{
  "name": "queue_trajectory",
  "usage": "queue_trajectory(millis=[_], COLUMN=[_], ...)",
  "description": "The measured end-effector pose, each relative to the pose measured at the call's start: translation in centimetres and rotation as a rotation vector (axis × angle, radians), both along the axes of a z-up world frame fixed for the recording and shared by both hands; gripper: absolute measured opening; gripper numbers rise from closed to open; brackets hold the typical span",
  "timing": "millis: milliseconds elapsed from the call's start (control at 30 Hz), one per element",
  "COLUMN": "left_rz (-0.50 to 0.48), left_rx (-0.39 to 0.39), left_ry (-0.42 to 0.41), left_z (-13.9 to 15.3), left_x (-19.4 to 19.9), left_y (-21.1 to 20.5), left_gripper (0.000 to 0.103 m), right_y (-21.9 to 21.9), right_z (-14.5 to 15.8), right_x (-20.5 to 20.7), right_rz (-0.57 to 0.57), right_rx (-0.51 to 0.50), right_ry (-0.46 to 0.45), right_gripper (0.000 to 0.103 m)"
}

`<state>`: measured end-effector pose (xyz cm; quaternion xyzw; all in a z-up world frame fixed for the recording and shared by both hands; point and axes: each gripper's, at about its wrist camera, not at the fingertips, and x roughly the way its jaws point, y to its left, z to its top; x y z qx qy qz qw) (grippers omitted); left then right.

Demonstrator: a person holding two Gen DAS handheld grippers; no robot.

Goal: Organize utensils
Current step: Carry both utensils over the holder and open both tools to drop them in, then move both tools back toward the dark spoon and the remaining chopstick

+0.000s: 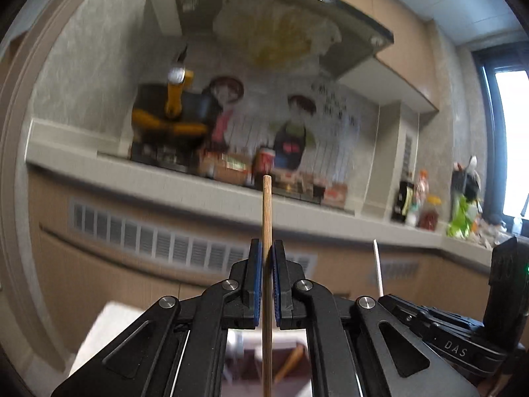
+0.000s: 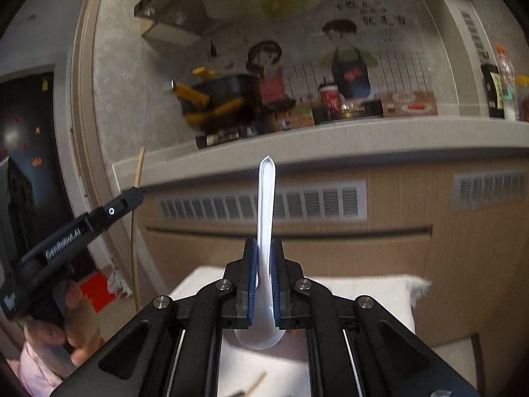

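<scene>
- Wooden chopstick (image 1: 267, 264) stands upright, pinched between the blue pads of the left gripper (image 1: 267, 258); its top reaches up in front of the kitchen counter (image 1: 185, 185), its lower end runs down out of view.
- White plastic spoon (image 2: 264, 231) stands handle-up, clamped by the right gripper (image 2: 264, 258), its bowl hanging below the pads.
- Seen from the right, the left gripper (image 2: 130, 198) is to the left of the spoon, with a person's hand (image 2: 53, 330) on its handle.
- Behind both utensils, the counter carries a black pot with yellow handles (image 2: 224, 96), a red cup (image 2: 329, 97) and boxes, all blurred.
- Below the spoon lies a white cloth (image 2: 370, 291), in front of the counter's cabinet.
- A second wooden stick (image 2: 256, 383) lies on it, blurred.
</scene>
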<state>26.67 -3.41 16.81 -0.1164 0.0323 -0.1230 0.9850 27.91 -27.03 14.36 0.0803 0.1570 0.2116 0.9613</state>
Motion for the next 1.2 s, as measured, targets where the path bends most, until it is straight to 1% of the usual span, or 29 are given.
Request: queue_trajectory(millis=[67, 167, 233, 333, 400, 500, 600, 700, 767, 833, 900, 933, 967, 1033, 1100, 1167, 1200], left_rz=[0.0, 0.012, 0.019, 0.018, 0.006, -0.013, -0.016, -0.012, 0.0, 0.006, 0.013, 0.01, 0.003, -0.007, -0.006, 0.001, 0.004], left_rx=[0.005, 0.01, 0.013, -0.007, -0.019, -0.038, -0.04, -0.041, -0.04, -0.021, 0.01, 0.016, 0.008, -0.033, -0.061, -0.06, -0.054], left_ry=[-0.015, -0.028, -0.005, 0.046, 0.063, 0.039, 0.01, 0.007, 0.009, 0.008, 0.047, 0.078, 0.119, 0.184, 0.25, 0.331, 0.367], left_z=[-0.1, -1.3, -2.4, -3.9, -4.6, -4.9, -5.1, -5.4, -6.4, -7.6, -9.2, -9.8, -10.4, -11.1, -11.6, -11.9, -12.1], left_x=[1.6, 3.6, 5.0, 7.1, 8.3, 8.9, 9.5, 10.5, 11.1, 11.4, 11.8, 12.0, 12.2, 12.2, 12.1, 11.4, 10.9], left_y=[-0.3, -0.5, -0.7, -0.5, -0.5, -0.5, -0.6, -1.2, -1.5, -1.9, -2.2, -2.2, -1.9, -0.9, 0.1, 0.9, 1.1], left_gripper=[0.006, 0.006, 0.006, 0.006, 0.006, 0.006, 0.006, 0.006, 0.006, 0.006, 0.008, 0.008, 0.008, 0.009, 0.015, 0.029, 0.032], right_y=[0.4, 1.0, 1.3, 1.6, 1.6, 1.3, 1.0, 1.1, 1.2, 1.1, 1.0, 0.9, 0.8, 0.5, 0.3, 0.1, 0.1], right_z=[0.4, -0.4, -1.3, -3.1, -4.1, -5.5, -6.4, -7.4, -7.9, -8.4, -8.9, -8.9, -9.1, -9.5, -10.0, -10.5, -10.7], right_x=[1.4, 3.6, 5.0, 6.6, 7.4, 8.1, 8.3, 8.3, 7.9, 7.6, 7.1, 7.0, 6.7, 6.1, 5.5, 4.9, 4.7], right_rz=[0.011, 0.013, 0.012, 0.006, 0.0, 0.001, 0.009, 0.012, 0.005, 0.001, 0.001, 0.003, 0.005, -0.009, -0.018, -0.026, -0.031], right_rx=[0.014, 0.009, -0.003, -0.011, -0.018, -0.019, -0.023, -0.062, -0.087, -0.103, -0.115, -0.119, -0.126, -0.149, -0.165, -0.179, -0.188], right_ry=[-0.014, 0.007, 0.033, 0.077, 0.102, 0.135, 0.156, 0.171, 0.166, 0.168, 0.177, 0.181, 0.189, 0.197, 0.211, 0.23, 0.239], right_gripper=[0.007, 0.007, 0.007, 0.007, 0.007, 0.007, 0.007, 0.007, 0.007, 0.007, 0.007, 0.011, 0.012, 0.012, 0.013, 0.016, 0.02])
